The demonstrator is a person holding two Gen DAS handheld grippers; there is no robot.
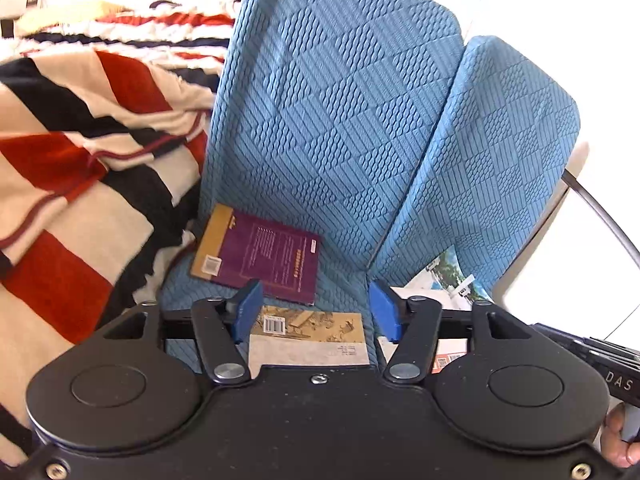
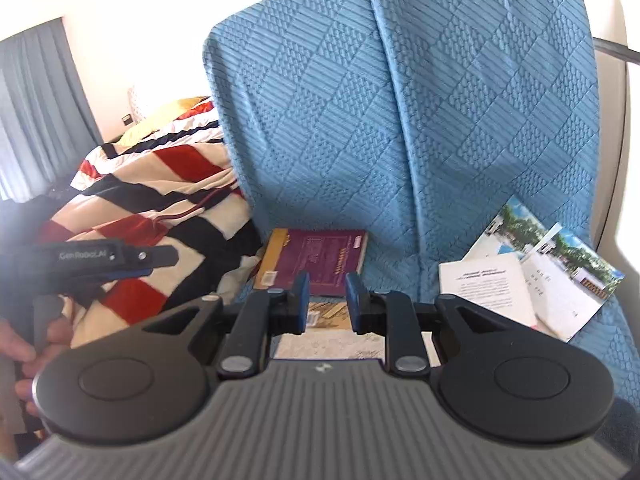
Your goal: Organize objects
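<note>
Three books lie on the blue sofa seat (image 1: 344, 280). A purple book with a yellow spine (image 1: 264, 256) (image 2: 320, 256) rests flat against the back cushion. In front of it lies a tan book with a barcode (image 1: 312, 336) (image 2: 324, 312). An open booklet with a photo cover (image 2: 520, 280) (image 1: 444, 276) sits on the right seat. My left gripper (image 1: 316, 292) hangs open above the tan book with nothing between its blue pads. My right gripper (image 2: 327, 280) hovers over the same two books, its jaws a narrow gap apart and empty.
A red, black and cream striped blanket (image 1: 80, 160) (image 2: 160, 200) is heaped on the left part of the sofa. Two tall blue back cushions (image 2: 480, 100) stand behind the books. Grey curtains (image 2: 32, 100) hang far left. A hand (image 2: 24, 352) holds the left gripper.
</note>
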